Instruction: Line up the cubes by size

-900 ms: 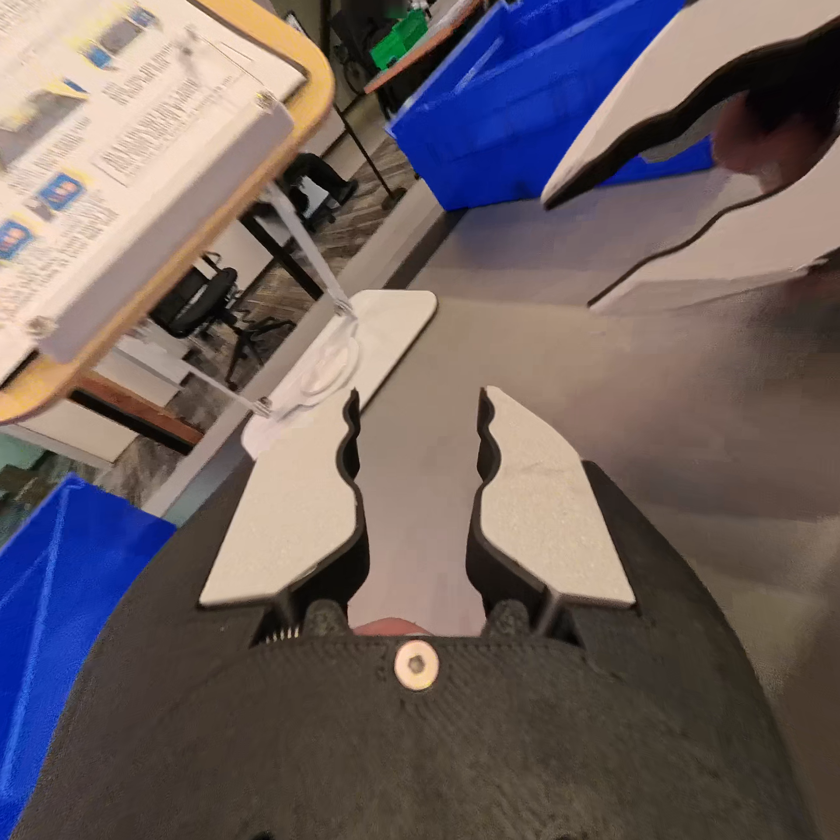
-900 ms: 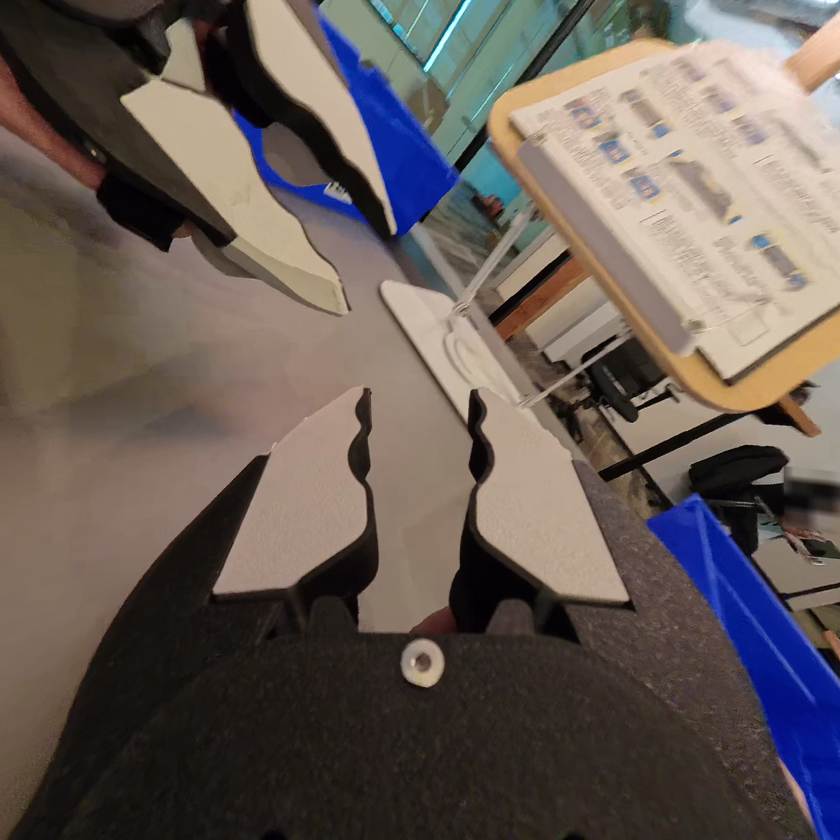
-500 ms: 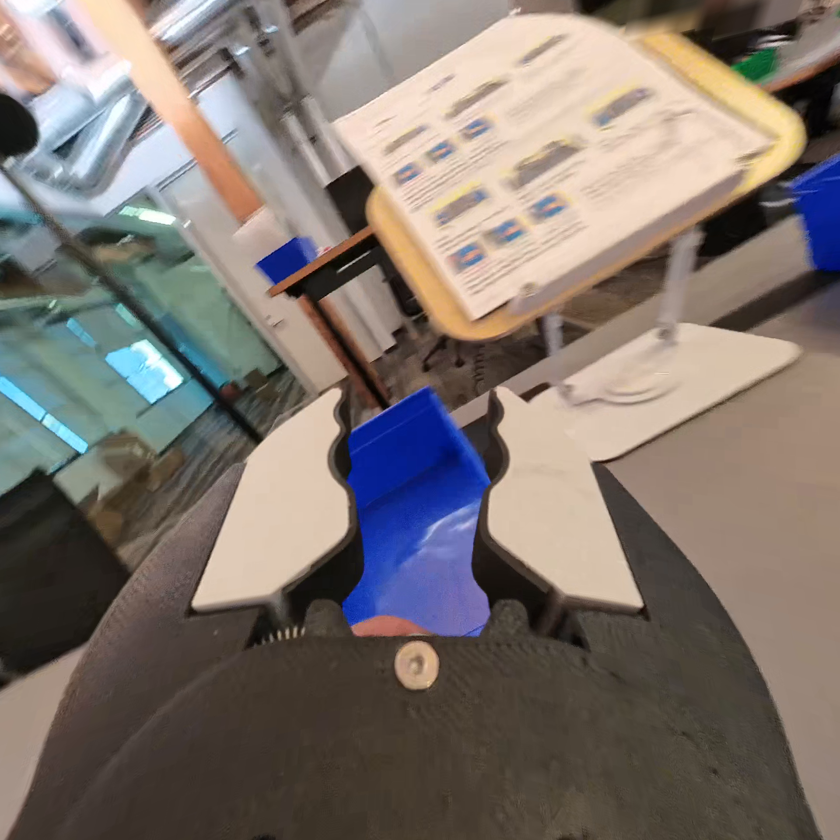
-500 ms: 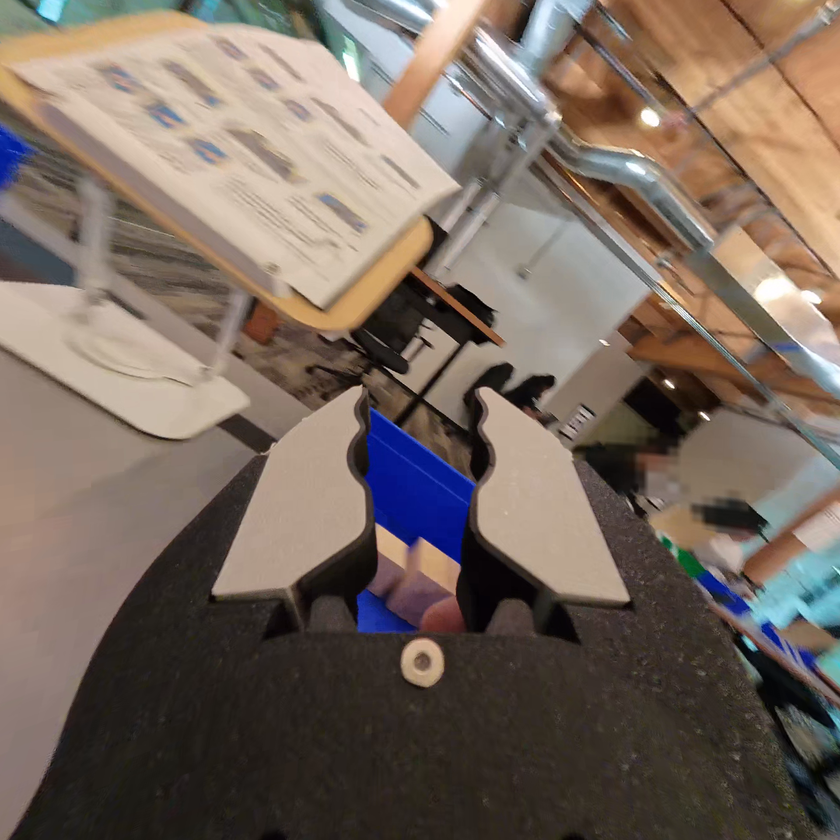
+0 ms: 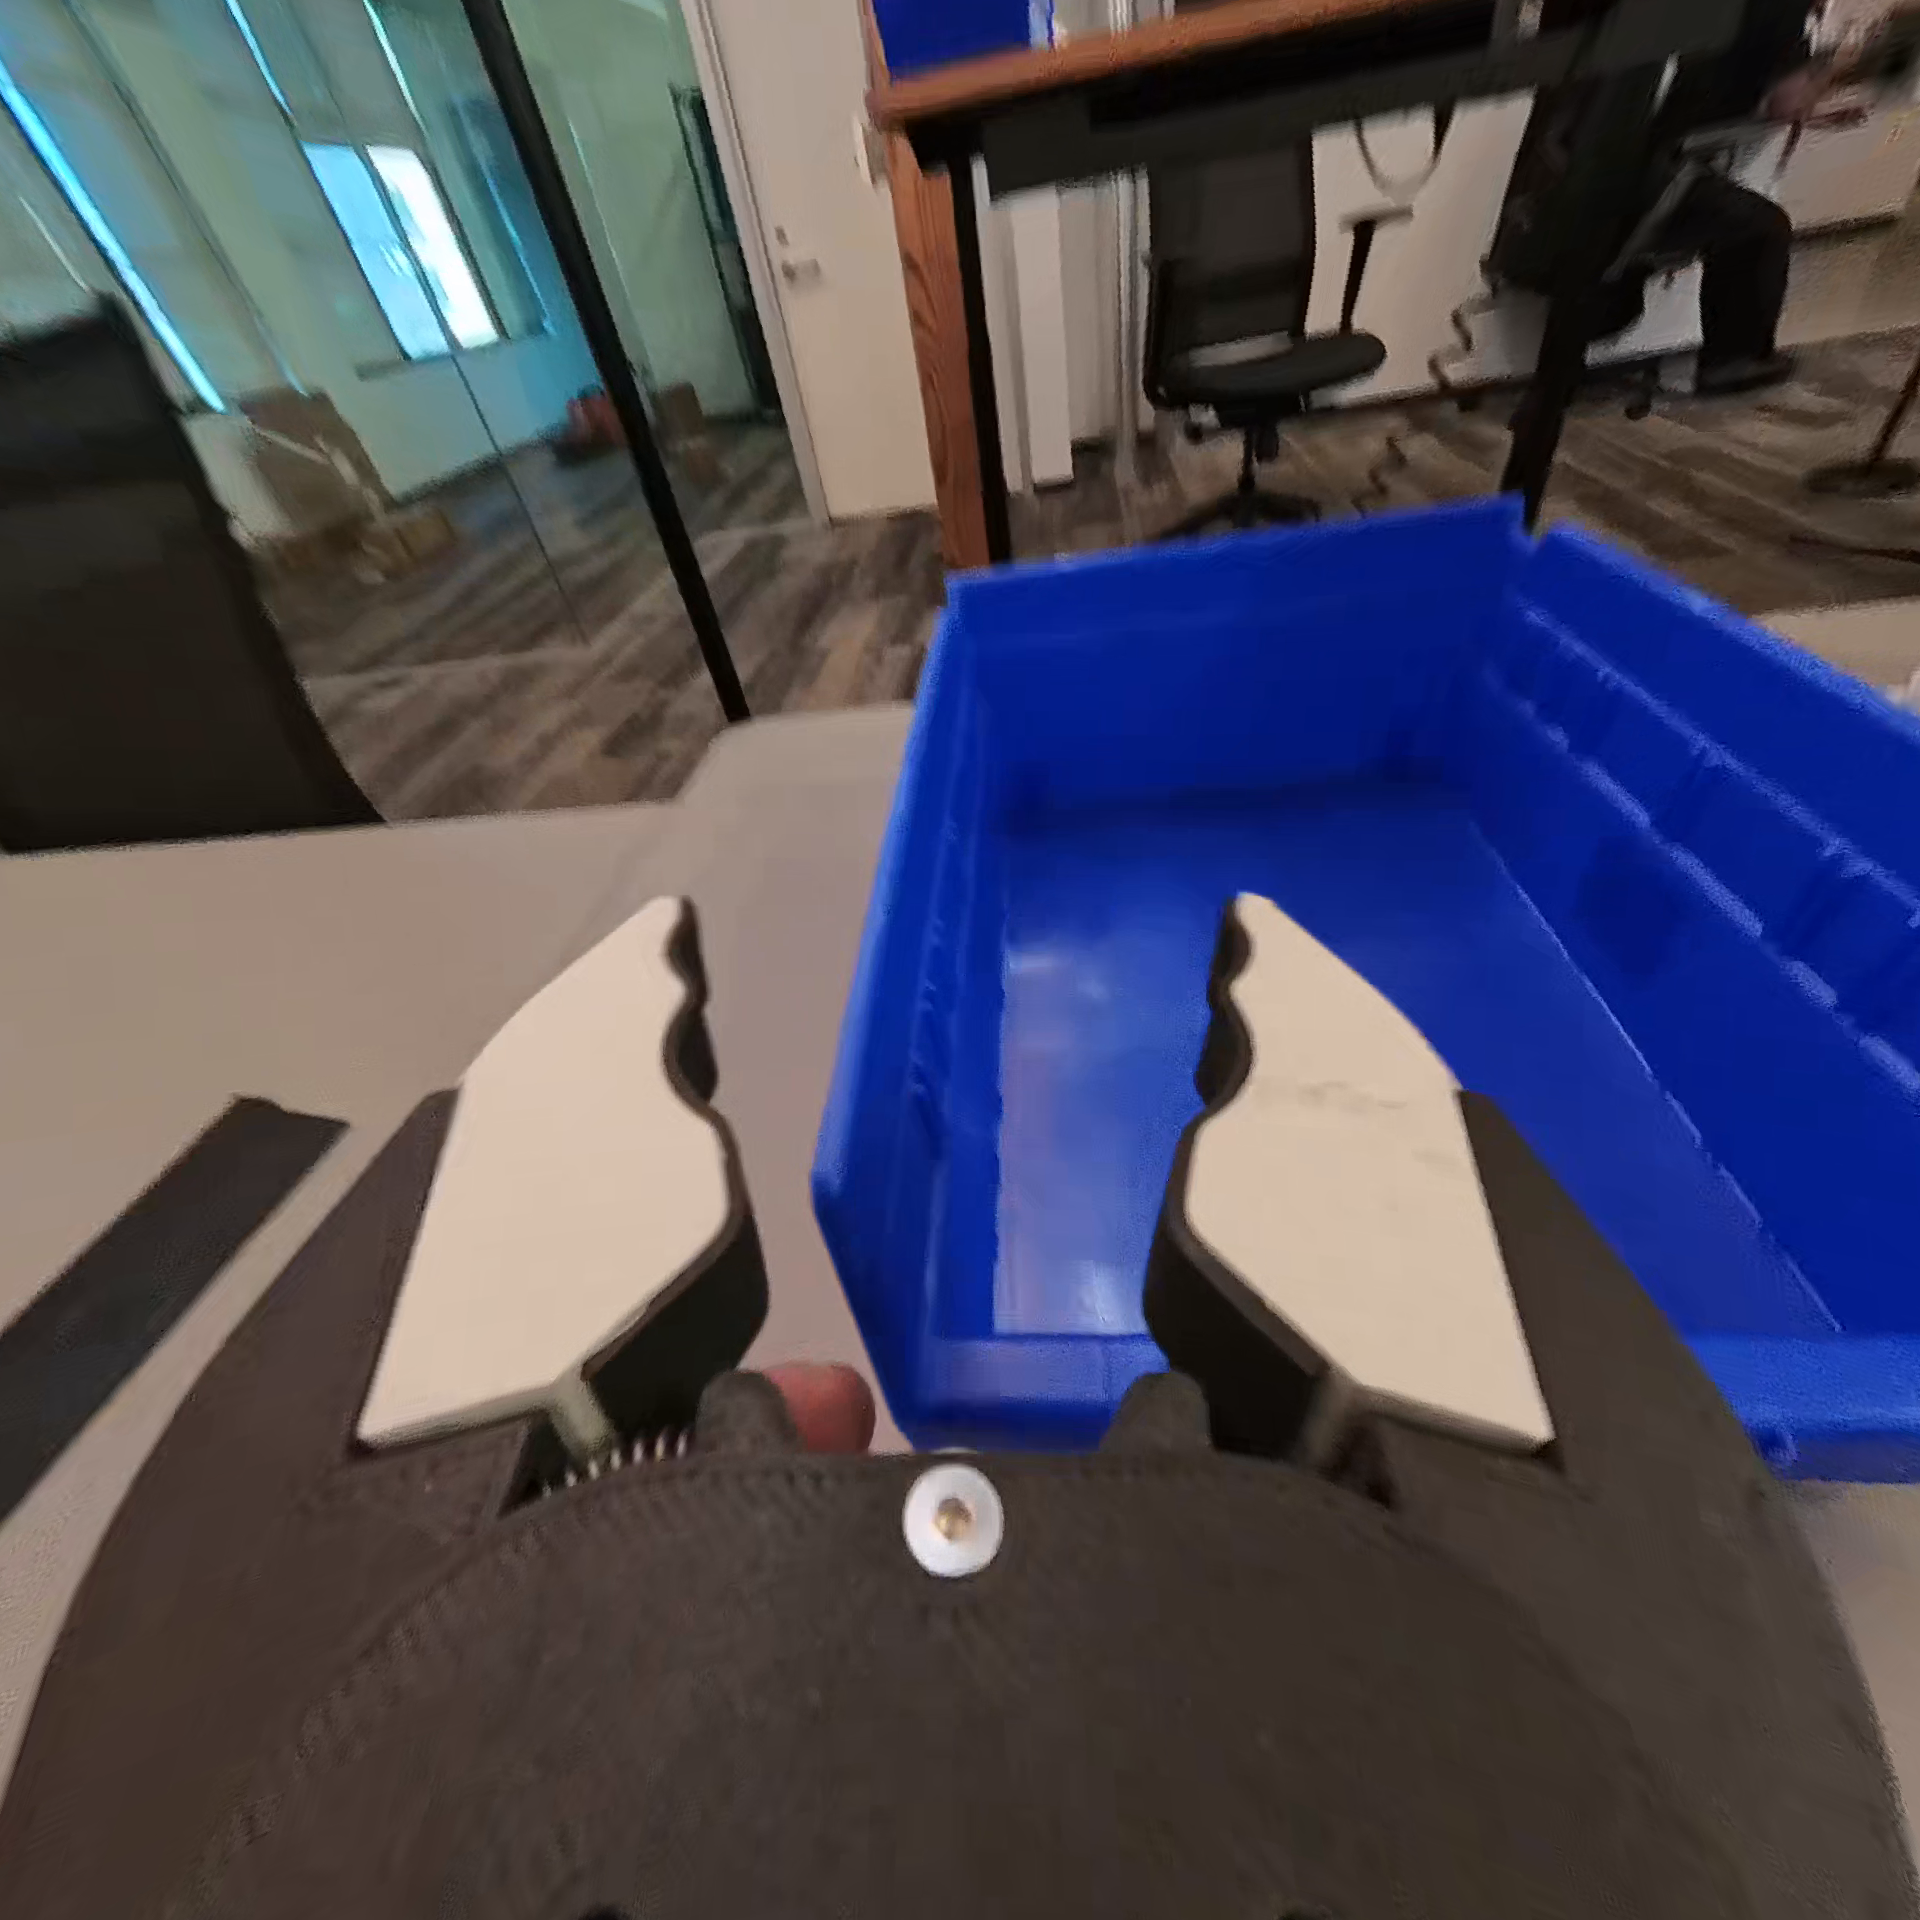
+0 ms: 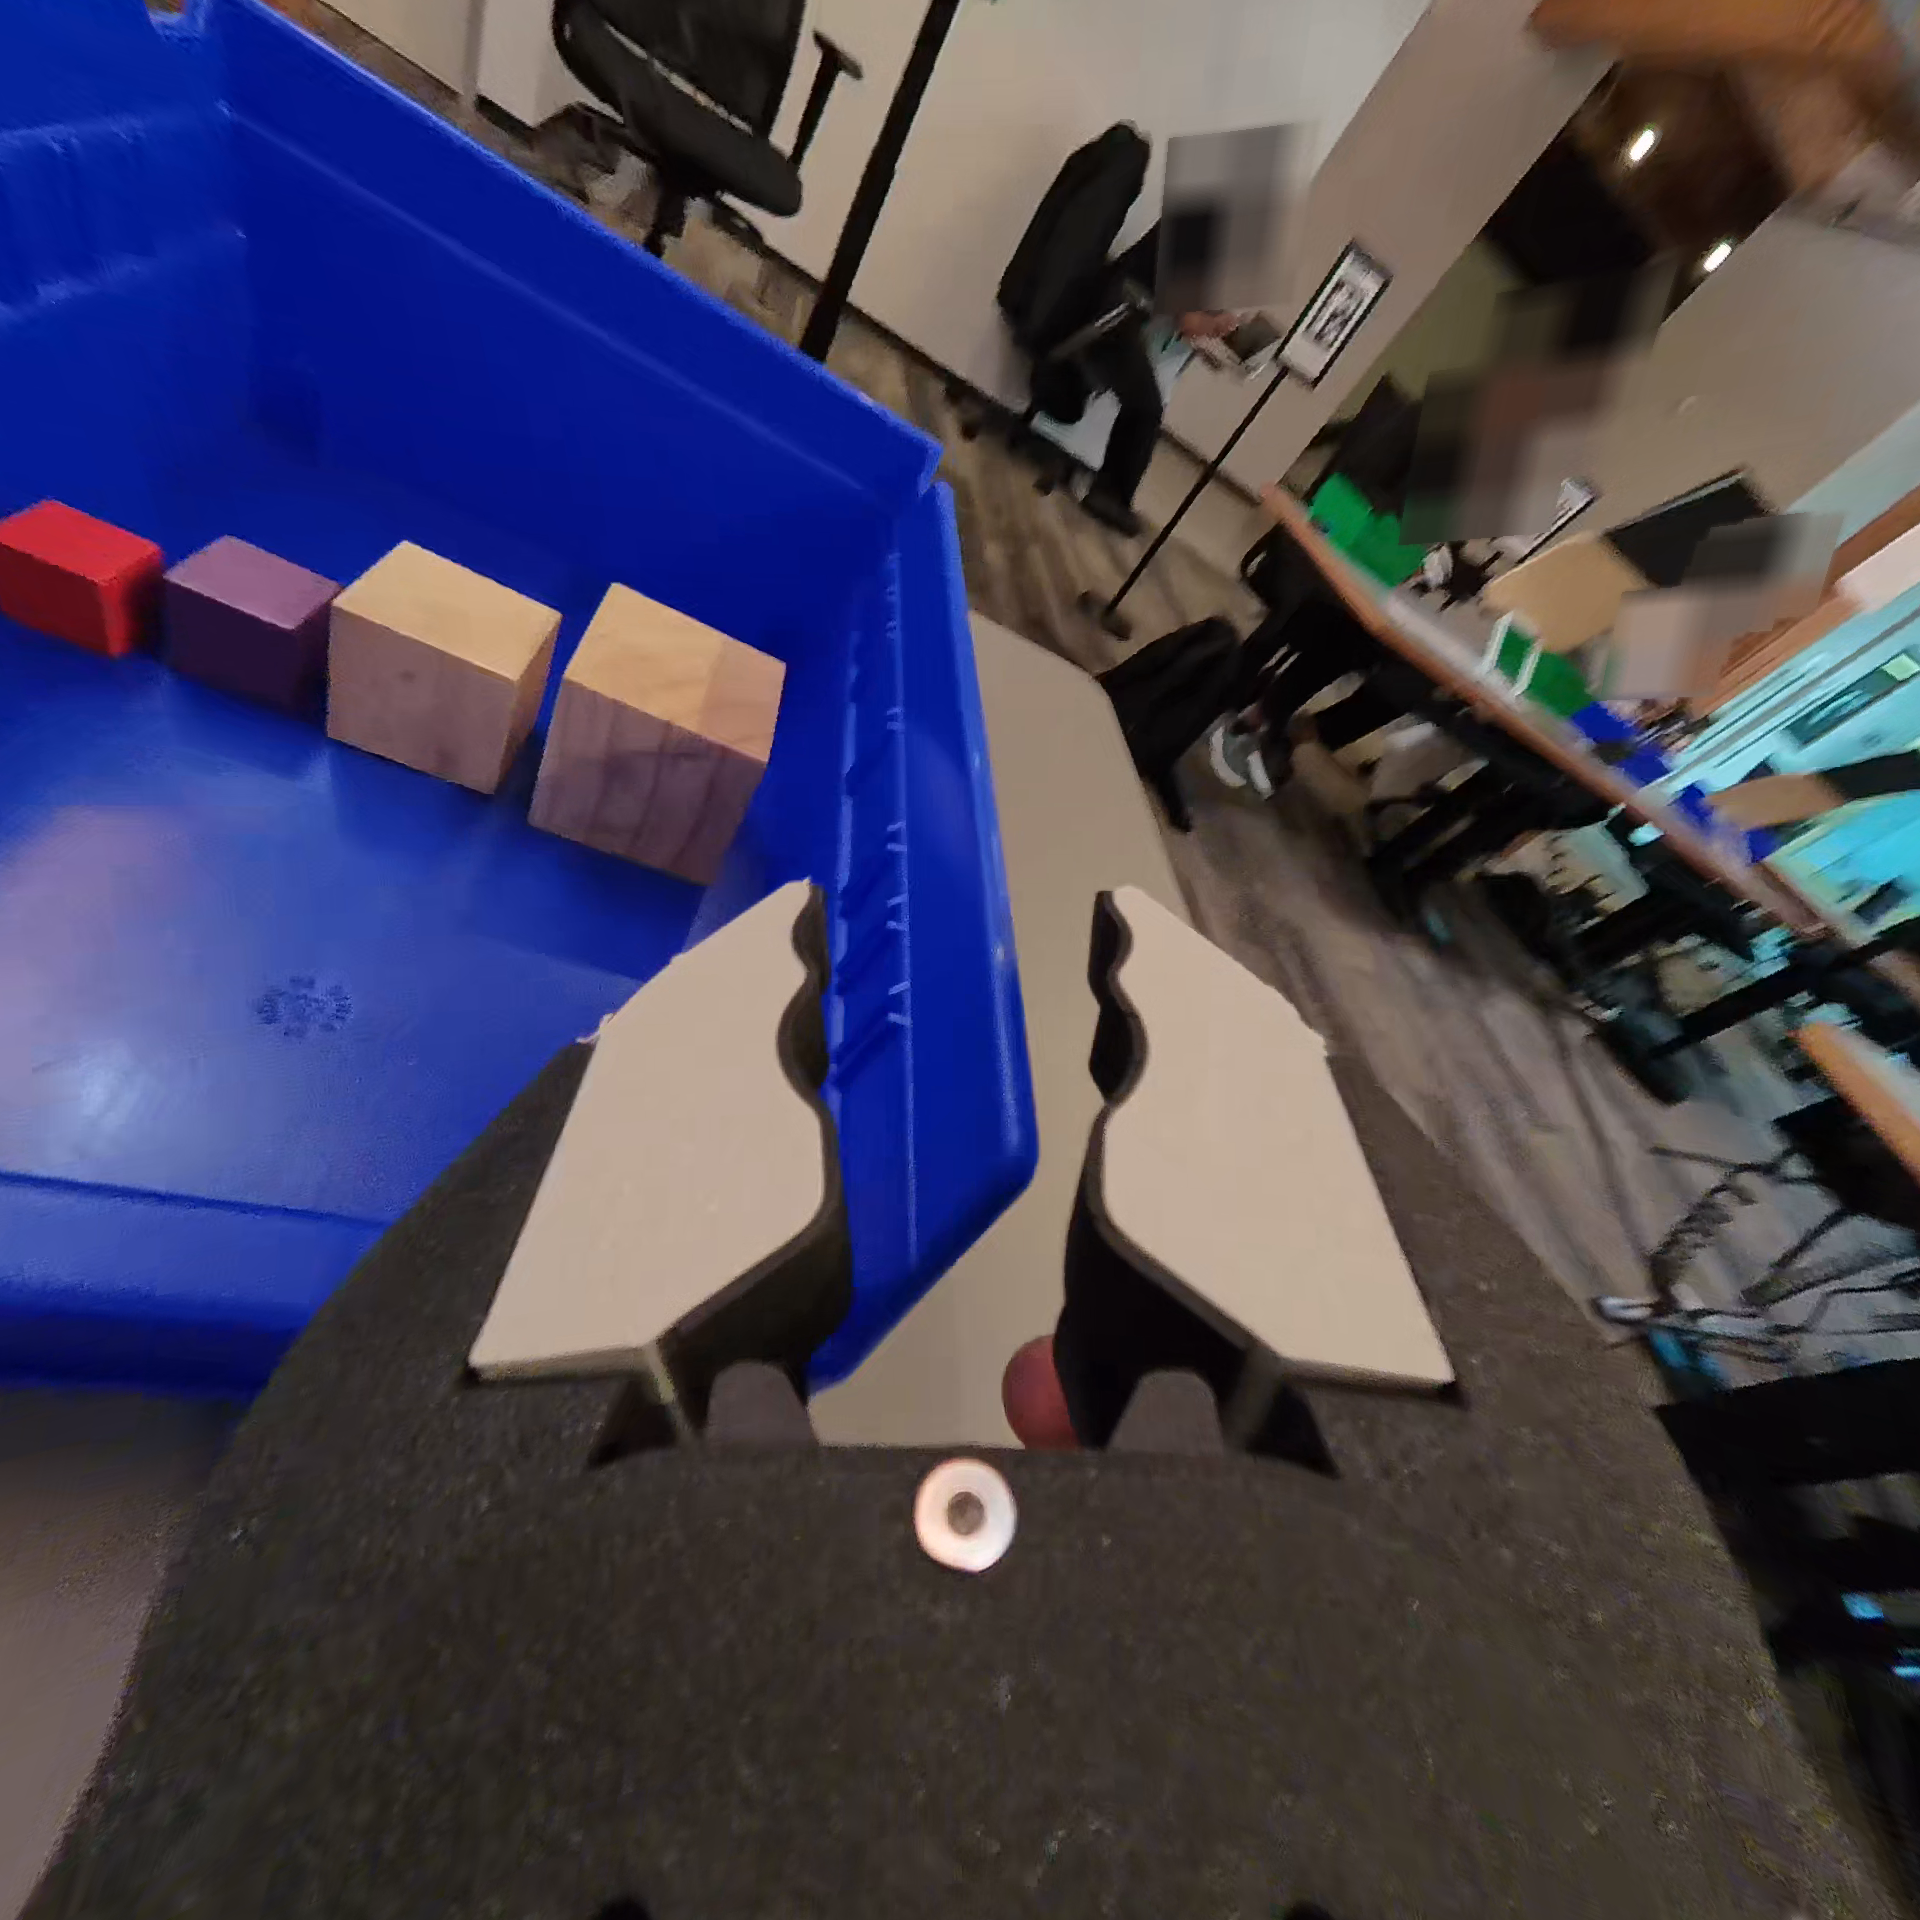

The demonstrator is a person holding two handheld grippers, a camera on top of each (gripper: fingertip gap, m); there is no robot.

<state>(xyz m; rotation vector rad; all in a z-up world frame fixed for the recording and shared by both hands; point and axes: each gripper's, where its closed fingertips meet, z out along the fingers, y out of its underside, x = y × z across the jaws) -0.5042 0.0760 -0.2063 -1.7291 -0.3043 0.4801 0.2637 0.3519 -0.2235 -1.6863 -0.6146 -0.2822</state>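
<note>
Now that both grippers have swung from the paper stand to the blue bins, the left gripper [image 5: 956,914] and right gripper [image 6: 956,914] gape empty; the cubes [image 6: 436,665] sit in a row, maybe already sorted.

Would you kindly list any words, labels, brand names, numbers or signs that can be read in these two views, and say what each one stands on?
None can be read.
Framed picture on the far wall in the right wrist view: too small and blurred to read.
Dotted embossed mark on the floor of the blue bin: no legible characters.
Cubes, both claws and the second blue bin in the left wrist view: no writing visible.
</note>
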